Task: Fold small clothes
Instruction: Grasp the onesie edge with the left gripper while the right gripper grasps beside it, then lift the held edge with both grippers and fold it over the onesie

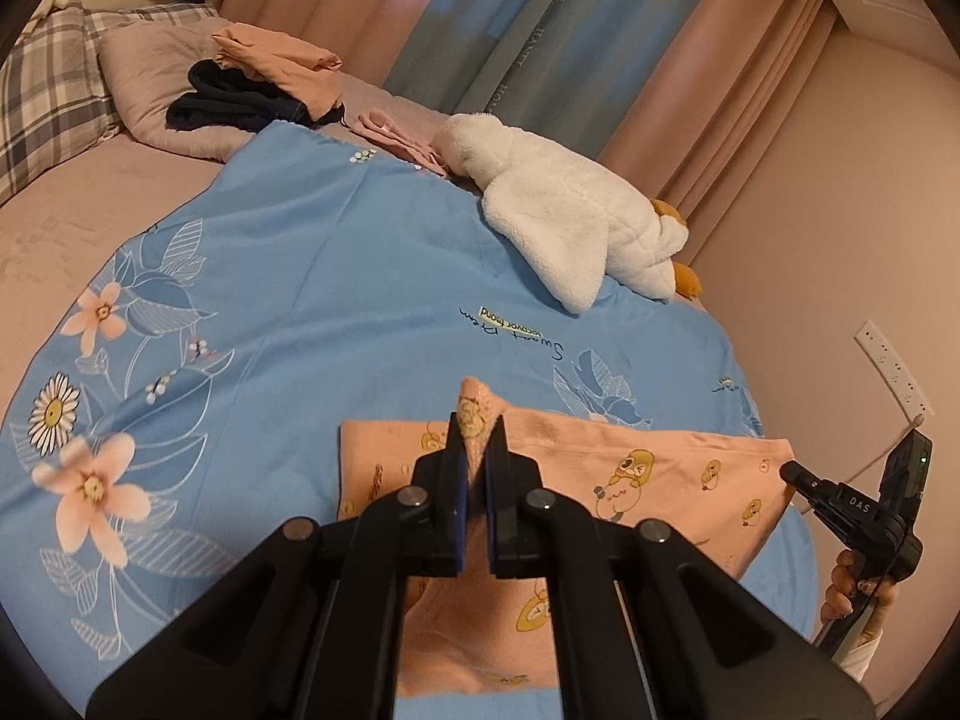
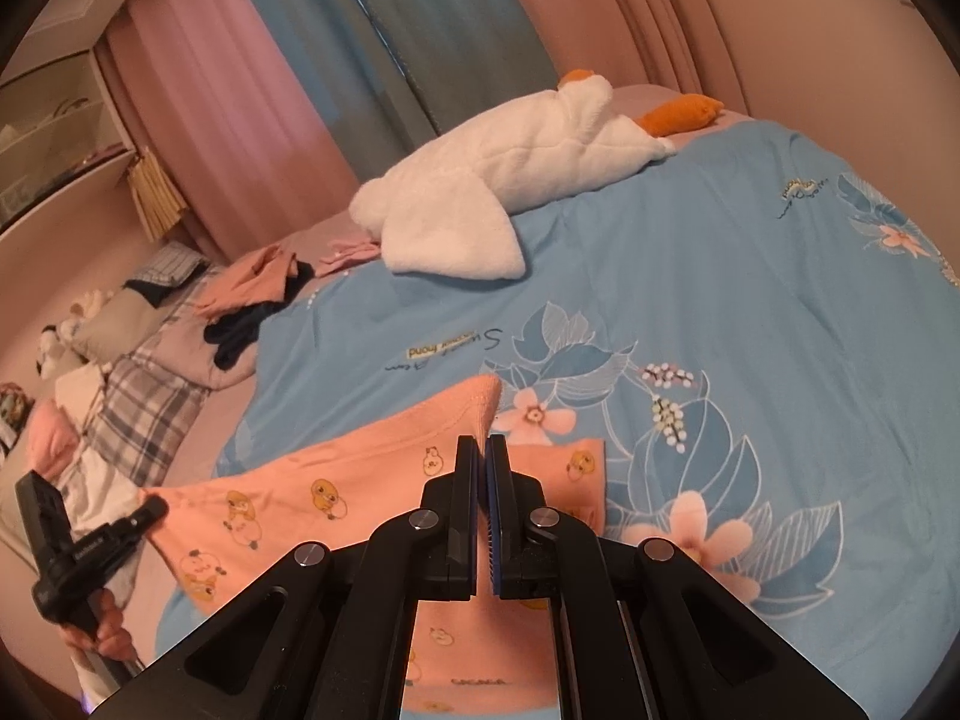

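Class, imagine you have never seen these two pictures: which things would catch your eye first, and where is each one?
First, the peach garment with cartoon prints, in the foreground on the blue floral bedcover: the left gripper and the right gripper are each shut on one of its edges. Next, the big white plush goose lying at the bedcover's far edge, before the curtains.

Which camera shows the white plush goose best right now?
The right wrist view: the white plush goose lies whole on the blue duvet, orange feet visible. The left wrist view shows the goose too, partly foreshortened, near the frame's far edge.
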`<state>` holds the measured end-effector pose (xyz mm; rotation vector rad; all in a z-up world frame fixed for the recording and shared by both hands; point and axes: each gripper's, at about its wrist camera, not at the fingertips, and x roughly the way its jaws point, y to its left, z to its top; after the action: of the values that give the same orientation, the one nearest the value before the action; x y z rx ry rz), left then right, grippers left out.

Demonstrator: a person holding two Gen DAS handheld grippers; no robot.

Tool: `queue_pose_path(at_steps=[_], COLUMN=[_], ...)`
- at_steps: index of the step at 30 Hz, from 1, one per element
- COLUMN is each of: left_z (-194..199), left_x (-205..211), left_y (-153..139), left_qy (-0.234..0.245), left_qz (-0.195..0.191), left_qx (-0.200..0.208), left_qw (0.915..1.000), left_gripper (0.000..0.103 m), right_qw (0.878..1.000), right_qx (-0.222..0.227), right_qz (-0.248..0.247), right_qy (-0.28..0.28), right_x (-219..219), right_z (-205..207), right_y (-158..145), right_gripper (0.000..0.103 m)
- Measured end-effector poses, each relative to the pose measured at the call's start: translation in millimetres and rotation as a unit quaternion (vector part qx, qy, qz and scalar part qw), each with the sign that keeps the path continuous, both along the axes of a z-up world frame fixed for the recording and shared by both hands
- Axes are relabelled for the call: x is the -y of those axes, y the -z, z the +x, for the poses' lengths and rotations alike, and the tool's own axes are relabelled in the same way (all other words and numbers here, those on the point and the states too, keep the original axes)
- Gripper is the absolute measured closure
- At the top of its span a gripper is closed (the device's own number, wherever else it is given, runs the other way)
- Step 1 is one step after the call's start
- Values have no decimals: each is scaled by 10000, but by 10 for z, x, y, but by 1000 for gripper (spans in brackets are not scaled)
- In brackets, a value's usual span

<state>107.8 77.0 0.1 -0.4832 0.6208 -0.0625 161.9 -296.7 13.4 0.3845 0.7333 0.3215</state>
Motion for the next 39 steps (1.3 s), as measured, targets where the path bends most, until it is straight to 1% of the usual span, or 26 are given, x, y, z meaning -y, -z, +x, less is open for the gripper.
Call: queue_pose_path(at_steps=[3, 7, 9, 12, 14, 16, 20, 22, 25, 27, 28, 31, 39], left_z=[177, 455, 628, 854, 1000, 1147, 1385, 1445, 1496, 1495, 1485, 1490, 1484], left_x=[-19, -62, -100, -122, -116, -109, -103, -102, -129, -137, -130, -111, -192], left_y=[62, 209, 320, 478, 598, 742, 1038, 1185, 1382, 1436, 1436, 1430, 1500], left_qy=[14, 15, -32, -7, 1, -47, -76, -142, -187, -186, -172, -113, -189], left_qz=[56, 107, 132, 113, 182, 313, 469, 627, 674, 699, 770, 891, 598], left_qx=[-99, -305, -460, -689, -840, -1020, -1453, -1650, -1944, -1970, -1926, -1970, -1979], left_qw=[9999, 9995, 9989, 9976, 9963, 9943, 9883, 9842, 9784, 9777, 9781, 9763, 9782], left_gripper=[100, 100, 100, 100, 100, 99, 99, 99, 98, 97, 96, 95, 94], right_qw=[9999, 9993, 9982, 9967, 9954, 9924, 9879, 9847, 9791, 9764, 9763, 9760, 9733], right_qx=[-68, -262, -371, -620, -762, -922, -1231, -1363, -1635, -1770, -1775, -1740, -1664], right_qz=[-100, -256, -407, -451, -511, -719, -862, -991, -1122, -1147, -1152, -1222, -1518], right_qy=[43, 124, 224, 254, 261, 369, 385, 440, 453, 459, 458, 471, 448], right_x=[-48, -117, -152, -182, -204, -227, -258, -268, -263, -255, -250, -247, -296], right_z=[130, 350, 468, 647, 753, 857, 1015, 1076, 1144, 1158, 1158, 1138, 1085], right_y=[50, 192, 289, 447, 553, 674, 910, 1006, 1189, 1286, 1304, 1309, 1338], right_gripper=[99, 99, 99, 99, 99, 99, 99, 99, 99, 99, 99, 99, 99])
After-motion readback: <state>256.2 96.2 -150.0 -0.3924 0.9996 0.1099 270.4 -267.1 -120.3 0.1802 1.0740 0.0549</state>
